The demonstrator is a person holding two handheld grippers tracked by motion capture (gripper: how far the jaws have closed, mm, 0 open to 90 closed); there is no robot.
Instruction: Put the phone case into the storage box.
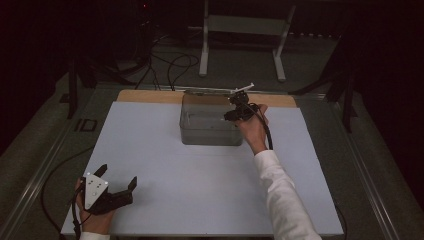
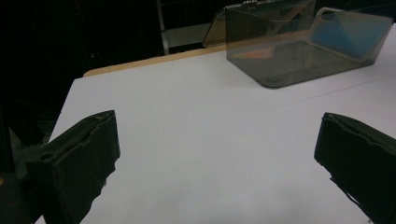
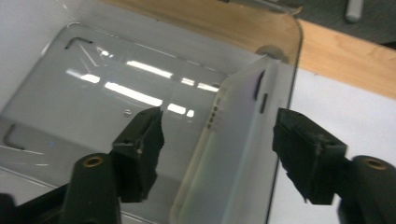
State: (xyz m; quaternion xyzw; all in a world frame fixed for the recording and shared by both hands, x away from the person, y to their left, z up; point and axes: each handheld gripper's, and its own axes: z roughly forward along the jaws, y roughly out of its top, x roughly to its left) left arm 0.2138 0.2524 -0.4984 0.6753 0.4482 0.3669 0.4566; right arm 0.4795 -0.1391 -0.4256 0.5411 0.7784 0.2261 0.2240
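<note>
- left gripper (image 1: 118,185) at the near left corner of the white mat (image 1: 165,165), held in the left hand (image 1: 95,220); its jaws stand wide apart with nothing between them; in the left gripper view bare mat lies between the two black jaws
- a grey three-cornered plate (image 1: 95,189) sits on top of the left gripper
- right sleeve (image 1: 282,200), white, reaches from the near edge across the mat toward the far middle
- right hand (image 1: 252,127) holds the right gripper (image 1: 239,107) at the right end of the box (image 1: 210,127)
- in the right gripper view its jaws are apart, one on either side of a pale translucent phone case (image 3: 238,154) that stands on edge in the box against the end wall; whether either jaw touches the case i cannot tell
- box of smoky clear plastic sits on the far middle of the mat, its lid (image 1: 215,91) open and tilted back behind it; in the left gripper view the case (image 2: 348,32) shows bluish through the box wall
- beyond the mat, a strip of wooden tabletop (image 1: 145,96); farther off, cables (image 1: 170,65) on the floor and a white stand (image 1: 245,35) in the dark
</note>
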